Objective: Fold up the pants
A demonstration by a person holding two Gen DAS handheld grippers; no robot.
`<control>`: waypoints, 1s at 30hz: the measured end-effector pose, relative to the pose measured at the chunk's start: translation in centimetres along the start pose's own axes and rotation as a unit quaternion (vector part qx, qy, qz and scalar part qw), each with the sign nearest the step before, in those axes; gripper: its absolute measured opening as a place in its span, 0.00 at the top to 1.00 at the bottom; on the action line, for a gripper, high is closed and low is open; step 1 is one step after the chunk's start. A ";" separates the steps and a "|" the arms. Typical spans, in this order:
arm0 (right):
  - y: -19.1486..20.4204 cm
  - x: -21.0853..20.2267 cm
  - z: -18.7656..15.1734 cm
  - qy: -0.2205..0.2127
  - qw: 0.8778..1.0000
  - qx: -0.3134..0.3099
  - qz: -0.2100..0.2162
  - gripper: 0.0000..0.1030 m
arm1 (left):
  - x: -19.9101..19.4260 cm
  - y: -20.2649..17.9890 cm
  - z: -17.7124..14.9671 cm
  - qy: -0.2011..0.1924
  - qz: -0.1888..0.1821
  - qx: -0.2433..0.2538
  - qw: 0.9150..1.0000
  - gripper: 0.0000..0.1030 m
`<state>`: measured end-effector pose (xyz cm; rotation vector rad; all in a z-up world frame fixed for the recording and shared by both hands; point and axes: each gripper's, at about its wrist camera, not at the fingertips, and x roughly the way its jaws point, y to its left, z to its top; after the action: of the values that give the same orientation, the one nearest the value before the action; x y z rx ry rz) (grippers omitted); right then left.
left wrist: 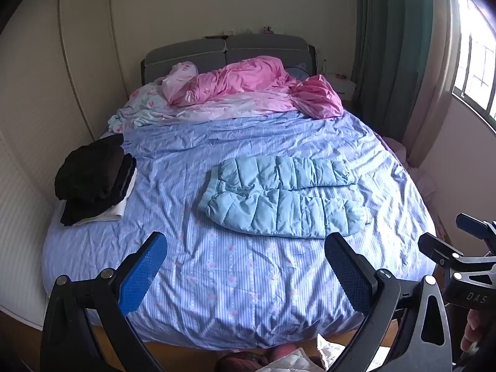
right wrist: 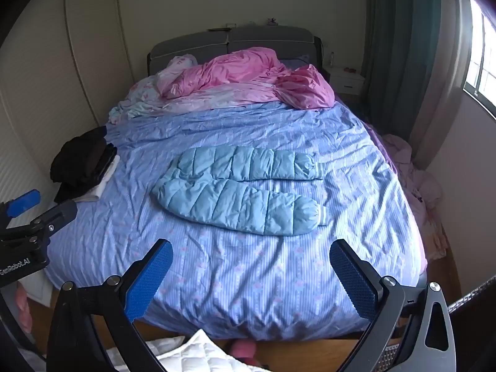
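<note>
Light blue quilted pants (left wrist: 282, 197) lie flat in the middle of the bed, waist to the left, both legs side by side pointing right. They also show in the right wrist view (right wrist: 238, 189). My left gripper (left wrist: 245, 248) is open and empty, held above the foot of the bed, short of the pants. My right gripper (right wrist: 251, 252) is open and empty too, beside the left one and equally short of the pants. The right gripper shows at the right edge of the left wrist view (left wrist: 458, 241).
A blue striped bedsheet (left wrist: 235, 285) covers the bed. A stack of folded dark clothes (left wrist: 93, 183) sits at the bed's left edge. A pink duvet (left wrist: 248, 83) is bunched at the headboard. A white nightstand (right wrist: 345, 80) and curtains stand at the right.
</note>
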<state>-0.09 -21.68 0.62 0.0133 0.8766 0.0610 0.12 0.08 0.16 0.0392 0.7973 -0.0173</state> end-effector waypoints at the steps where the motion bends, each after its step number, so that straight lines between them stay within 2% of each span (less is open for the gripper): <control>1: 0.0 0.0 0.0 0.000 1.000 0.000 0.000 0.00 | 0.0 0.1 0.1 0.002 -0.001 0.000 1.000 0.00; 30: -0.2 0.2 0.0 0.001 1.000 -0.003 -0.001 0.00 | -0.1 0.0 0.0 -0.003 0.000 -0.001 1.000 0.00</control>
<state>0.06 -21.83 0.43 0.0064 0.8777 0.0628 0.07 0.12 0.21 0.0378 0.7913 -0.0174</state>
